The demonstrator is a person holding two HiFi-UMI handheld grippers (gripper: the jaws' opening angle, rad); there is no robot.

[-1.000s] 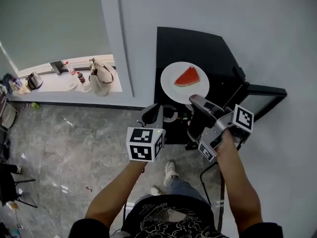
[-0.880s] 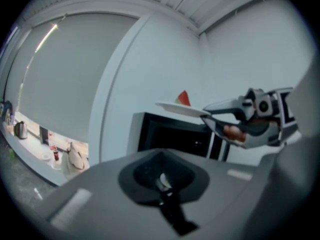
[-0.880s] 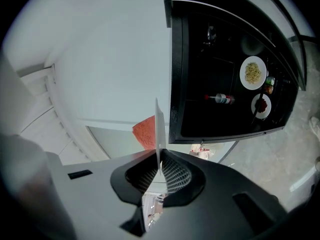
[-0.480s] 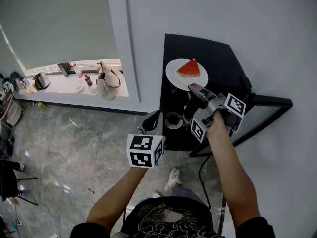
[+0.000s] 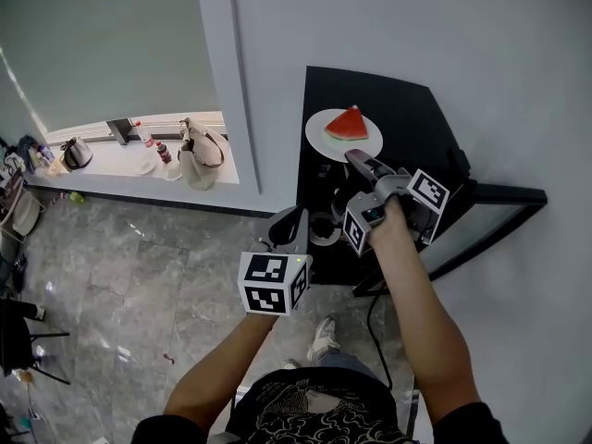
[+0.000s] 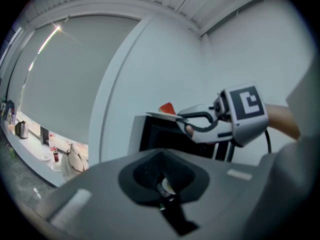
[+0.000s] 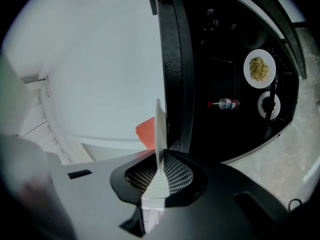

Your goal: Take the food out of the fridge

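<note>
The watermelon plate [image 5: 324, 142] was set atop the fridge [image 5: 407, 109], its rim pinched by the just-loosening fingers of the right gripper [image 5: 355, 161]. The left gripper [image 5: 285, 228] was closed, empty. A food plate [image 7: 259, 69] was left inside.

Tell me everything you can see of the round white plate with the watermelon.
The round white plate looks like glazed ceramic, level, and carries a red watermelon wedge. It is over the black fridge top; whether it rests there is unclear. The right gripper pinches its near rim, seen edge-on between jaws that have just been opening slightly.
</note>
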